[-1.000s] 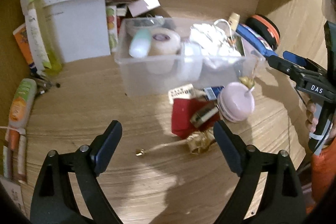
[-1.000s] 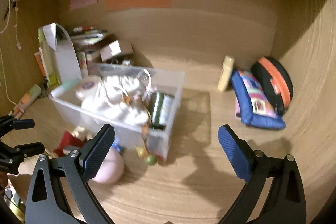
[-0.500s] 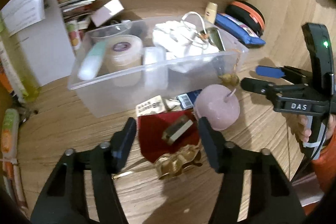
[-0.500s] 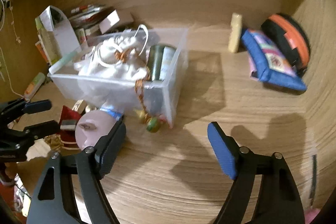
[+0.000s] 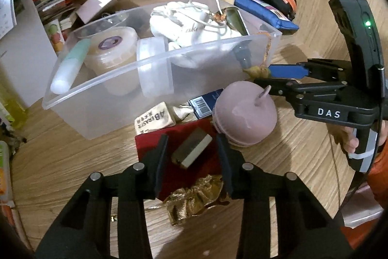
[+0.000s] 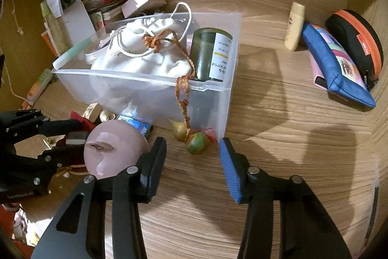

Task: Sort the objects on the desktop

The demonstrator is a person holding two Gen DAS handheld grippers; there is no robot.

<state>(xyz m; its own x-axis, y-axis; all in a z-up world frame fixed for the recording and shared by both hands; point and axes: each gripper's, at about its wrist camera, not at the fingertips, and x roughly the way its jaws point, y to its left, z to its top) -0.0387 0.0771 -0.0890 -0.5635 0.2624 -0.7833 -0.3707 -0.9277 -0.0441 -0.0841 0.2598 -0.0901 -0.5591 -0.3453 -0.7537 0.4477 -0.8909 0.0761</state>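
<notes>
A clear plastic bin [image 5: 116,94] [image 6: 218,98] holds a white drawstring pouch [image 6: 145,64], a green bottle [image 6: 211,55], a tape roll [image 5: 111,47] and a mint tube [image 5: 70,67]. My left gripper [image 5: 191,149] is open, its fingers either side of a small grey block [image 5: 192,151] lying on a red cloth [image 5: 150,145]. My right gripper [image 6: 192,149] is open around two small gourd charms [image 6: 196,143] that hang on an orange cord [image 6: 181,91] from the bin. A pink round case [image 5: 245,120] [image 6: 114,152] sits between the two grippers.
A gold foil wrapper [image 5: 194,198], an eraser [image 5: 155,118] and a blue barcode box [image 5: 206,103] lie in front of the bin. A blue pouch [image 6: 337,69], an orange-black case [image 6: 356,43] and a cream bottle [image 6: 294,26] sit at the right. Books and a calendar [image 5: 21,45] stand at the left.
Both grippers have moved forward and down and narrowed. The left now straddles the grey block; the right now straddles the gourd charms.
</notes>
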